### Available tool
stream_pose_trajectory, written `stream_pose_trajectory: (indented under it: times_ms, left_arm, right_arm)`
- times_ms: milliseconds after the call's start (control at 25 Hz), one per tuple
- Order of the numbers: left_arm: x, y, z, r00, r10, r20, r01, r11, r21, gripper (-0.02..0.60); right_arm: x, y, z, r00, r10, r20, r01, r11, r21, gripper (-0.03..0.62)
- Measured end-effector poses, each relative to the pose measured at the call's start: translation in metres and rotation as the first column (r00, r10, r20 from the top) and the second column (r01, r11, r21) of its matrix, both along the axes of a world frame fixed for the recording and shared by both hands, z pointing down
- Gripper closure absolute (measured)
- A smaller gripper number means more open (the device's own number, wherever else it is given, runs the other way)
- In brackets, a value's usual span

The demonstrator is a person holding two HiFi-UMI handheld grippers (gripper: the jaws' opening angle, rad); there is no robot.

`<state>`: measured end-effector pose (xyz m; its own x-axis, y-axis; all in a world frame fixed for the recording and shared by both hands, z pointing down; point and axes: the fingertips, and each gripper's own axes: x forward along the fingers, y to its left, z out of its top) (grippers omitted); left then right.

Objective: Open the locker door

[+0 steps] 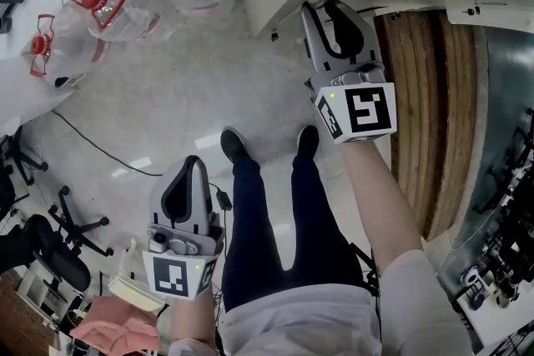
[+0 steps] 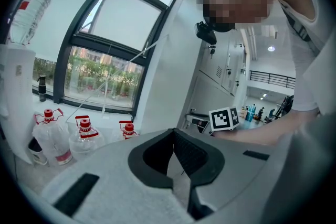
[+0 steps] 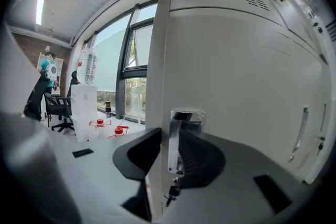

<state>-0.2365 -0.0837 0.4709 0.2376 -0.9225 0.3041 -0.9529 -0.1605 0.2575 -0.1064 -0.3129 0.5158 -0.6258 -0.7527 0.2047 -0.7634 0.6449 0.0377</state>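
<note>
Left gripper (image 2: 174, 132) of mine hangs low and idle, jaws together with nothing between them. Further right, my right gripper (image 3: 169, 135) has its jaws about half closed, pressing on the shiny metal pull handle (image 3: 174, 150) at the edge of the pale grey metal locker door (image 3: 236, 71). I judge the grip made. The door looks flush and shut, so swinging it open is what's left.
</note>
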Motion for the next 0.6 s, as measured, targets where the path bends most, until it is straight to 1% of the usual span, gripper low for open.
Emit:
stream_pose_trajectory:
  times_ms: [200, 400, 600]
  left_arm:
    - [0.000, 0.001, -0.001, 1.000, 0.004, 0.005, -0.004, 1.000, 0.002, 0.578]
    - [0.003, 0.001, -0.001, 1.000, 0.006, 0.006, -0.006, 1.000, 0.019, 0.578]
    - [0.008, 0.005, -0.004, 1.000, 0.009, 0.013, -0.009, 0.999, 0.038, 0.580]
  right_arm:
    - [0.002, 0.007, 0.000, 1.000, -0.009, -0.003, 0.009, 1.000, 0.000, 0.487]
    - [0.009, 0.018, 0.000, 0.999, -0.036, -0.005, 0.036, 0.999, -0.005, 0.487]
    - [0.019, 0.034, 0.001, 0.999, -0.040, -0.003, 0.040, 0.999, -0.015, 0.485]
